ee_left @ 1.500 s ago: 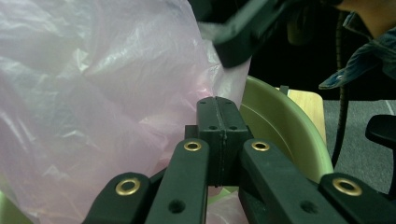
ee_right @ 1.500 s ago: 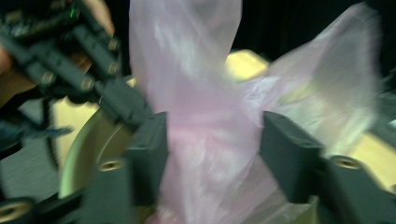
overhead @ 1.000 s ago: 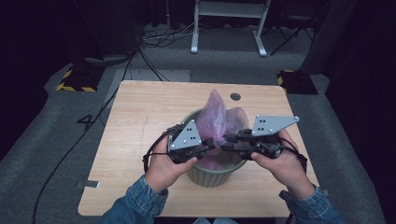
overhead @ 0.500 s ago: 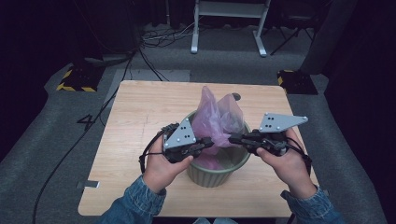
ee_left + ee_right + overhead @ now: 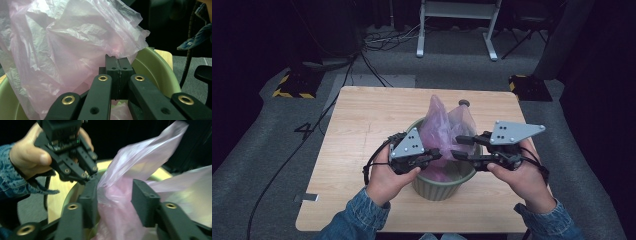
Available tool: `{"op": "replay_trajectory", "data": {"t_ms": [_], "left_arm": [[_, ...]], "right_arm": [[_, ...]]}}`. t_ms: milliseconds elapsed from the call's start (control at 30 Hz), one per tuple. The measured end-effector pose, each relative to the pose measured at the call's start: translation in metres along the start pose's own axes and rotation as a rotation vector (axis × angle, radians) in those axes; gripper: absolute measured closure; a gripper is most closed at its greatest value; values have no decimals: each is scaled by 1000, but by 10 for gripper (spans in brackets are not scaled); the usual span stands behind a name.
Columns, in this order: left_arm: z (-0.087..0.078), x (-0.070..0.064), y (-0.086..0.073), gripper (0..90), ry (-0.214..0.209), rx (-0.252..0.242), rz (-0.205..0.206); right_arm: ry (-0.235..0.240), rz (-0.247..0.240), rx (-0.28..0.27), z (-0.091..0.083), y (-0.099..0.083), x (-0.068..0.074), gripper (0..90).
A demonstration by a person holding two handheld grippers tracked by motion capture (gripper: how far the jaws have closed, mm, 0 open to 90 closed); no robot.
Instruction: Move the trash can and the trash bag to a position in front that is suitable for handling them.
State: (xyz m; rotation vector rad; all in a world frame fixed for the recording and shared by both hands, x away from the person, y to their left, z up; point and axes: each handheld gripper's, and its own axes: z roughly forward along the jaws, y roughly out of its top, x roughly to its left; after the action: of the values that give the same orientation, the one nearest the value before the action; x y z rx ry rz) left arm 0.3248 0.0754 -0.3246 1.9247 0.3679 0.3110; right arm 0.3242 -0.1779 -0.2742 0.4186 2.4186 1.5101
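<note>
- The pink plastic bag (image 5: 443, 131) stands crumpled in the green bin (image 5: 439, 186), its lower part inside and two thin peaks rising above the rim toward the far side of the table
- In the left gripper view the bag (image 5: 75, 42) is a creased, see-through sheet that fills the upper left and drapes down over the jaw tips, with the bin's pale green wall (image 5: 155, 72) curving behind it on the right
- The left gripper (image 5: 435, 157) comes in from the bin's left rim; its jaws are pressed flat together, and a fold of the bag's edge is pinched at their tips
- The right gripper (image 5: 457, 148) reaches in from the bin's right side; its jaws stand spread apart with a strip of the bag (image 5: 117, 202) hanging between them, touching the left-hand pad as that view shows it and apart from the other pad
- In the right gripper view the left gripper (image 5: 86, 176) sits just beyond those open jaws, clamped on the same film, with the person's left hand (image 5: 27, 157) and a denim cuff (image 5: 10, 182) behind it
- The bin stands near the front edge of the wooden table (image 5: 362, 120), between the person's two hands
- A small dark round thing (image 5: 464, 103) lies on the table just past the bag's peaks
- Beyond the table are grey carpet, cables (image 5: 382, 42) and a white metal frame (image 5: 457, 20)
</note>
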Motion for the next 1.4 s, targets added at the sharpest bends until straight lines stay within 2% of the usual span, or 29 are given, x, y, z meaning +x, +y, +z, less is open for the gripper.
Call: {"op": "replay_trajectory", "data": {"t_ms": [67,100,133,167,200,233,300,367,500,633,767,833,1000,1100,1133,1200,1300,1333,1367,1400], "left_arm": [[0,-1,1,898,-8,-4,3],[0,-1,1,898,-15,-4,6],[0,-1,0,898,-22,-5,10],[0,-2,0,898,-35,-7,15],[0,-2,-1,898,-40,-12,15],[-1,-2,-1,899,-50,-20,11],[-3,-2,-2,900,-58,-28,6],[-4,-2,-3,900,-67,-49,-5],[-8,-1,-4,900,-59,-83,-6],[-9,-2,-3,900,-47,-93,6],[-9,0,-3,900,-41,-103,1],[-9,2,-5,899,-19,-82,-15],[-10,6,-9,900,-10,-75,-40],[-12,8,-10,900,0,-62,-45],[-13,9,-10,900,-8,-64,-49],[-13,9,-10,899,-15,-66,-49],[-11,8,-9,892,-23,-70,-47],[-11,8,-9,890,-25,-72,-46],[-10,8,-9,890,-28,-72,-45],[-10,7,-8,889,-30,-72,-44]], "right_arm": [[11,7,27,8,-2,0,540],[11,5,36,11,-3,0,603],[5,-5,42,13,-3,-1,743],[7,-8,50,13,-3,-2,828],[19,11,39,13,-3,-4,894],[35,31,27,12,-3,-7,900],[60,70,21,11,-4,-10,900],[66,85,15,11,-4,-10,900],[38,98,8,9,-2,-10,900],[29,115,3,8,-3,-11,900],[15,121,-8,5,-4,-12,900],[-4,118,-6,3,-6,-13,900],[-46,122,5,-1,-10,-17,900],[-106,124,1,-6,-12,-22,900],[-112,132,-8,-9,-13,-25,900],[-107,128,-25,-14,-12,-26,900],[-56,109,-13,-13,-10,-22,900],[-22,106,10,-10,-10,-20,850],[-11,102,20,-7,-9,-19,794],[-8,98,30,-4,-9,-18,699]]}}
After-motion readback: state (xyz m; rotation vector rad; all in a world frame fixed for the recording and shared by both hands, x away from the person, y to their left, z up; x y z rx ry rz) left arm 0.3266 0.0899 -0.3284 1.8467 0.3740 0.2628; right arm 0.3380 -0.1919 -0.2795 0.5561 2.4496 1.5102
